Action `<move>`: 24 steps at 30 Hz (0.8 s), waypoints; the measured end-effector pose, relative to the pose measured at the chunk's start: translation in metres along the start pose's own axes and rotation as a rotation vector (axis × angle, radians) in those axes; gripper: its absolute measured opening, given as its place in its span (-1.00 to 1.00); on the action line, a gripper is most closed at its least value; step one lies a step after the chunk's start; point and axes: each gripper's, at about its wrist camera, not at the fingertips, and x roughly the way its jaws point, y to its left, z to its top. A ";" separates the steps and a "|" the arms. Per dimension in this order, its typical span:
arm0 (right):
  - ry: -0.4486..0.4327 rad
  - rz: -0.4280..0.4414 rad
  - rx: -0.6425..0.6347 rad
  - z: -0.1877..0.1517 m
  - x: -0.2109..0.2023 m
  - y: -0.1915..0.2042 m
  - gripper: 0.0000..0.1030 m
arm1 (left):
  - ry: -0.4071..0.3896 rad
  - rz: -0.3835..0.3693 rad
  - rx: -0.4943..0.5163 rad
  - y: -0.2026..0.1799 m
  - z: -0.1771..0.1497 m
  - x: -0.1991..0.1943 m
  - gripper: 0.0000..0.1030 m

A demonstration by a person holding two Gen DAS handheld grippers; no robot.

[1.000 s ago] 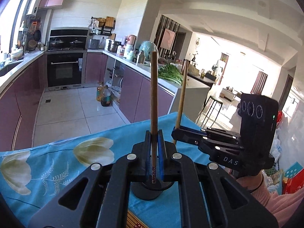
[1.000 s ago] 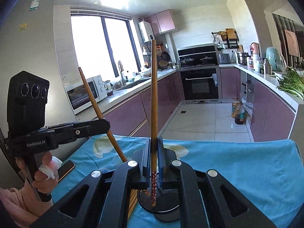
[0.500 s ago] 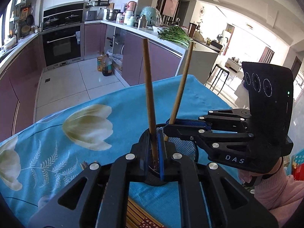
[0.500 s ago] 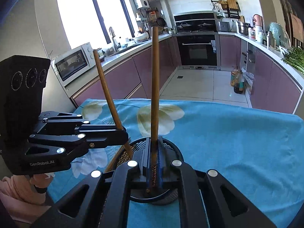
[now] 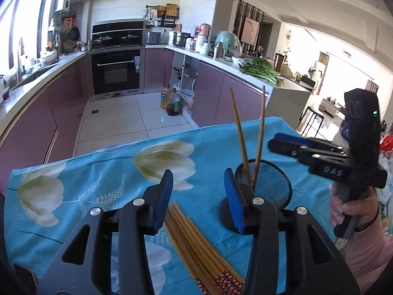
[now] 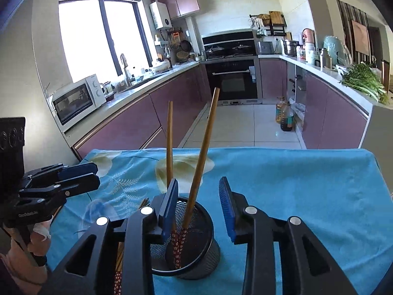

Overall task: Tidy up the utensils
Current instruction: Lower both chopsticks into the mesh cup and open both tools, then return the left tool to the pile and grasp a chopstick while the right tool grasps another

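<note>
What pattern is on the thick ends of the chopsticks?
Dark red with small white flowers, clearest in the right wrist view.

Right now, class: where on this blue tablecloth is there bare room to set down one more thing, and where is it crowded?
Free: the tablecloth right of the mesh holder, out to the table's far and right edges, and the flower-print stretch left of the loose chopsticks. Crowded: around the holder, with two chopsticks standing inside, the loose bundle beside it, and both grippers close.

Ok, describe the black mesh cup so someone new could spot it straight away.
Find the blue flowered tablecloth. Near its front stands the black mesh cup, beside loose chopsticks lying flat. It alone is upright and round, with two chopsticks sticking up from it.
</note>
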 end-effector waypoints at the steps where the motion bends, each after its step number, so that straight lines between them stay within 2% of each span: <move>1: -0.014 0.019 -0.018 -0.001 -0.007 0.004 -0.34 | 0.013 0.006 -0.009 0.007 -0.007 0.000 -0.15; 5: -0.012 0.096 -0.120 -0.016 -0.028 0.031 -0.23 | 0.098 0.046 -0.020 0.023 -0.037 0.011 -0.14; 9: 0.089 0.159 -0.178 -0.049 -0.016 0.059 -0.23 | 0.202 0.074 -0.011 0.027 -0.073 0.033 -0.14; 12: 0.184 0.185 -0.158 -0.071 0.008 0.067 -0.23 | 0.247 0.091 -0.003 0.027 -0.093 0.047 -0.14; 17: 0.292 0.169 -0.120 -0.097 0.041 0.070 -0.23 | 0.264 0.086 -0.011 0.030 -0.105 0.054 -0.14; 24: 0.322 0.139 -0.090 -0.104 0.052 0.067 -0.26 | 0.274 0.100 -0.005 0.030 -0.108 0.056 -0.11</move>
